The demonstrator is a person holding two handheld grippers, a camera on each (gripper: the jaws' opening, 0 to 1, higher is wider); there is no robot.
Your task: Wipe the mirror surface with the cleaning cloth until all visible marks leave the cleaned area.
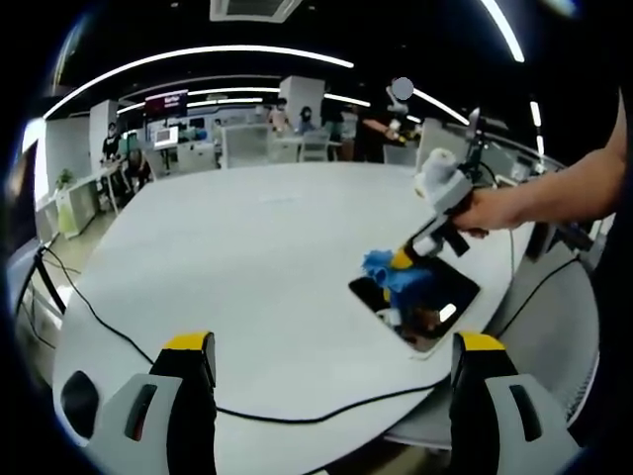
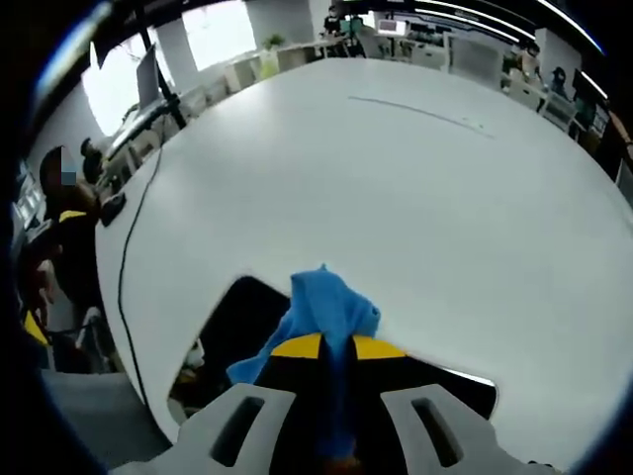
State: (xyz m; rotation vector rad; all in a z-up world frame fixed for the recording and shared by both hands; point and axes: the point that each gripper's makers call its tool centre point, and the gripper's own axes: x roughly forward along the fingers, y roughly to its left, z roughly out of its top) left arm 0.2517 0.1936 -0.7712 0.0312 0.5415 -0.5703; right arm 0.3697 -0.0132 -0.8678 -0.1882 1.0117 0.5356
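- The right hand-held gripper pinched the cloth over the mirror on the table.
- The left hand-held gripper hung open.

A broad white table spreads ahead of the left claw, and a black cable snakes across its near edge, passing just beyond the claw's tips. Farther off stand desks, white chairs and a lit screen under long ceiling lights. Left of the right claw, a dark cable follows the table edge.
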